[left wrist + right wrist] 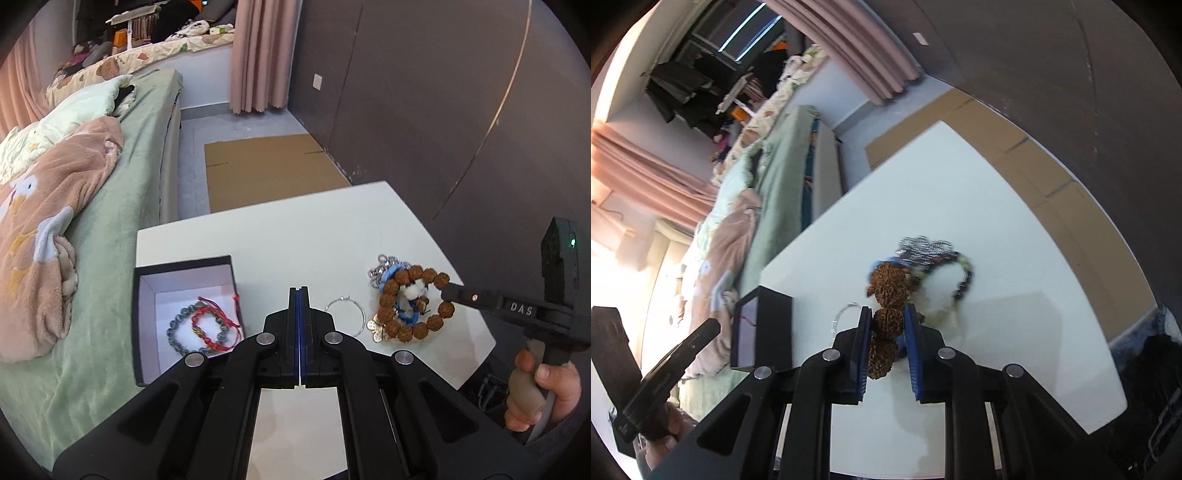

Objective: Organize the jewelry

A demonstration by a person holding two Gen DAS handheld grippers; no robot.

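Here, white table (295, 240) beside bed (140, 184).

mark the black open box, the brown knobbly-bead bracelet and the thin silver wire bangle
black open box (147, 325): left wrist view, white inner floor.
brown knobbly-bead bracelet (391, 326): left wrist view, lower-left bead.
thin silver wire bangle (360, 314): left wrist view, right arc.

open counter between box and jewelry pile

the white counter (295, 236) is bare across its far half and in the strip between the black box (147, 295) at its left edge and the heap of jewelry (402, 302) at the right. a thin silver ring (347, 314) lies in that strip, just beside the heap. the box is open on top, with two bracelets (207, 325) on its floor. the bed (110, 258) crowds the counter's left side, a dark wall (443, 110) stands behind, and the right tool (448, 290) reaches in from the right edge.
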